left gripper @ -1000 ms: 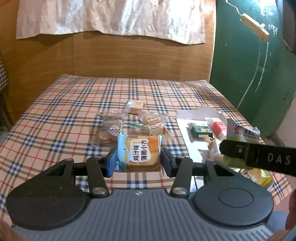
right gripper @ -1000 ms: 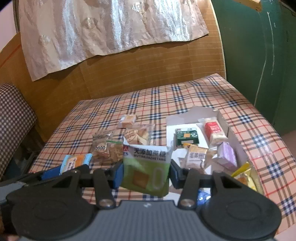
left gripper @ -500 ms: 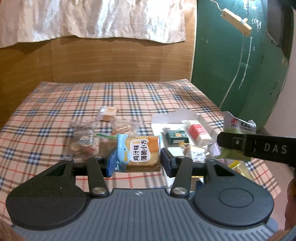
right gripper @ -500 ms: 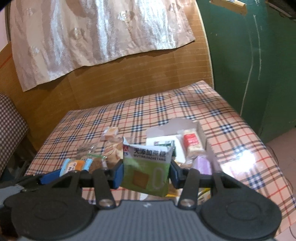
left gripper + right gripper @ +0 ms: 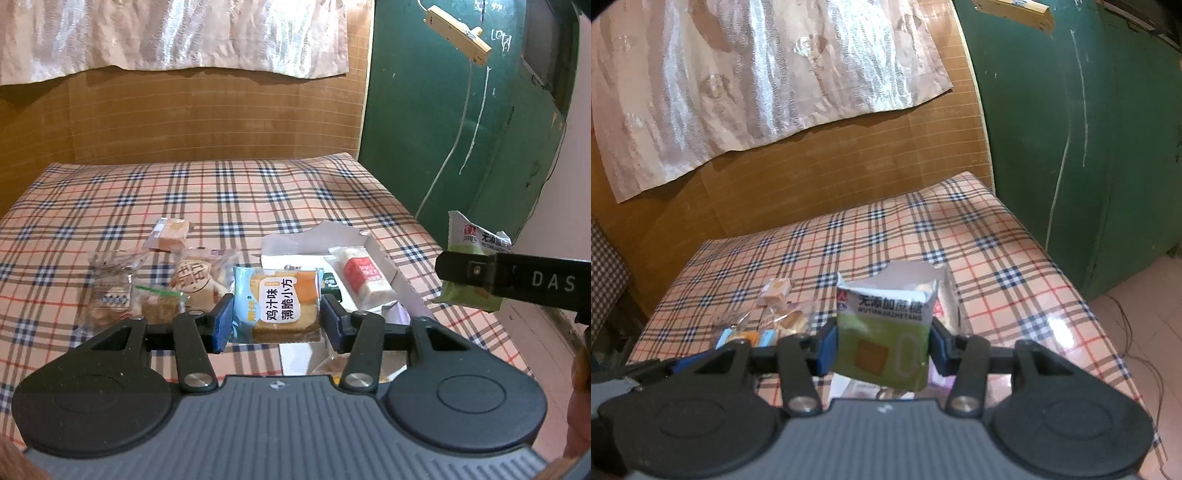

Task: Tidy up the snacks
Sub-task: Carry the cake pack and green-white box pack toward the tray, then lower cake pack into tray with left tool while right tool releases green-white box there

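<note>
My left gripper (image 5: pixel 276 314) is shut on a light-blue cracker packet (image 5: pixel 277 304) with an orange picture and a white label, held above the near part of the plaid table. My right gripper (image 5: pixel 882 341) is shut on a green-and-white biscuit packet (image 5: pixel 884 336); in the left wrist view the same green packet (image 5: pixel 469 258) shows at the right, behind the right gripper's black finger. A white open box (image 5: pixel 380 258) lies on the table at the right with a red-labelled packet (image 5: pixel 364 275) and a green packet inside. Several loose snacks (image 5: pixel 195 277) lie left of the box.
The plaid tablecloth (image 5: pixel 229 199) runs back to a wooden wall with a silvery cloth. A green door (image 5: pixel 461 129) stands right of the table, with tiled floor (image 5: pixel 1137 295) below it. A small orange packet (image 5: pixel 170 234) lies farther back on the table.
Both grippers, each still holding its packet, have shifted to the right along the table; the box and loose snacks slid leftward in both views, and the green door fills more of the right side.
</note>
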The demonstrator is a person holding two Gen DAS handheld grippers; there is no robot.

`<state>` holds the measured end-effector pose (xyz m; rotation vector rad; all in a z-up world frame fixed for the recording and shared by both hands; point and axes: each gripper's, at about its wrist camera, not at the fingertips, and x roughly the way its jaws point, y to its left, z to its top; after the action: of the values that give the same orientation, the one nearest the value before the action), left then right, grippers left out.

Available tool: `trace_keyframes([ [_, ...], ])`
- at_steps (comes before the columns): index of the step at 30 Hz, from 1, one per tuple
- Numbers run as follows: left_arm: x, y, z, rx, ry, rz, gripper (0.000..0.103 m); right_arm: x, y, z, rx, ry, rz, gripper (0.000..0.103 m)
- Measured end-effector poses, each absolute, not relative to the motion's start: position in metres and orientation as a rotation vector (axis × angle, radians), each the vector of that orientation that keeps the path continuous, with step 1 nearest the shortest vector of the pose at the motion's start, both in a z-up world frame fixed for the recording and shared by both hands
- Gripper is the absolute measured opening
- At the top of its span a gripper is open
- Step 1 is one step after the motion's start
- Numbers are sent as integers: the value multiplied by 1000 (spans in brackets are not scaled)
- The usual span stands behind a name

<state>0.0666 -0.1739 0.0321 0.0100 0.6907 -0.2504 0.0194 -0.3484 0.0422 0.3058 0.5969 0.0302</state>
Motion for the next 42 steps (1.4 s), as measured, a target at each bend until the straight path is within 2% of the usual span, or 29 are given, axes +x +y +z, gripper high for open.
trace_keyframes([
  [19,123,-215,34,19,715,-289,59,79,-374,38,312,633,27,48],
  [42,182,-231,-4,-3,760,-320,59,152,-378,-3,339,719,13,48],
])
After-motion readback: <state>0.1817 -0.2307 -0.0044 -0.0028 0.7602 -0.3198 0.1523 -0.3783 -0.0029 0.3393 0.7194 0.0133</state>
